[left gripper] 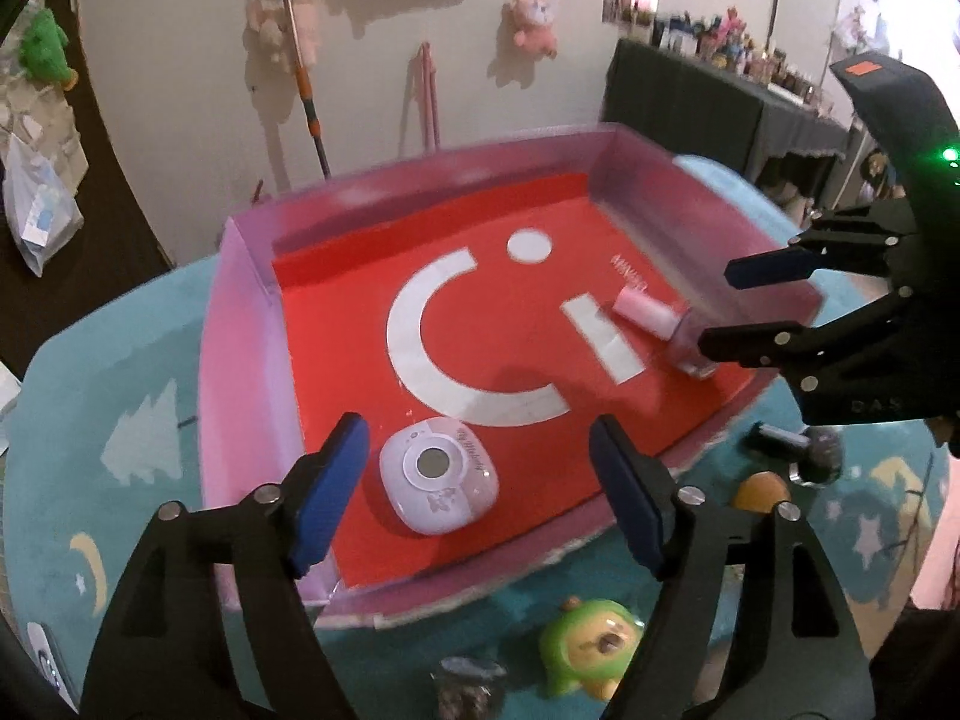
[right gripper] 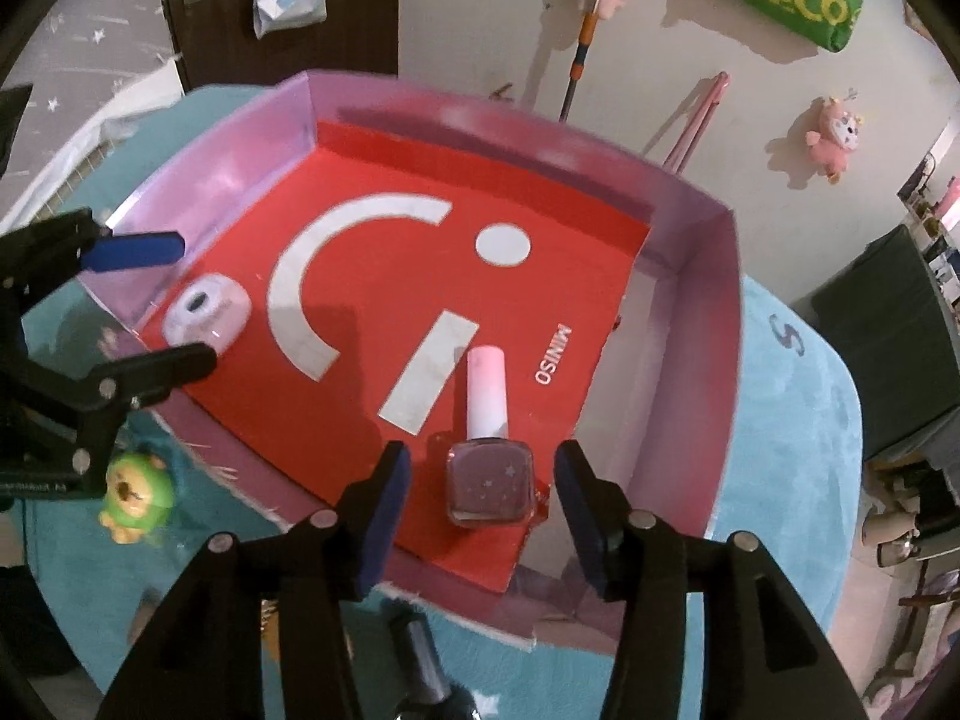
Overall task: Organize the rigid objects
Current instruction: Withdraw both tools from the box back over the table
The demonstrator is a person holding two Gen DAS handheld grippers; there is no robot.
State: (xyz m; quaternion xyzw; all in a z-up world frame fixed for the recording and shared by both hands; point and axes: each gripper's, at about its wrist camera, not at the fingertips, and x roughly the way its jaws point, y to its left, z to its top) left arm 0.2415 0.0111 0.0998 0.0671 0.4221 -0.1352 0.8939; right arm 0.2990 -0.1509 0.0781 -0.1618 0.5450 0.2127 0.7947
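The pink-capped glass nail-polish bottle [right gripper: 489, 450] and rounded white compact case [left gripper: 437, 492] lie flat inside the red-floored pink tray [right gripper: 708, 324] on the desk — both grippers' fingers wide, holding nothing. Lift straight clear, then fetch the green toy [left gripper: 591, 648].

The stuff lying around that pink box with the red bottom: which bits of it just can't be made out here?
- Dark object right of the box, left wrist view: blurred, partly behind the right claw.
- Orange round thing: mostly hidden by the left claw.
- Small dark lump: cut off by the bottom edge.
- Print on the white case: too small to read.
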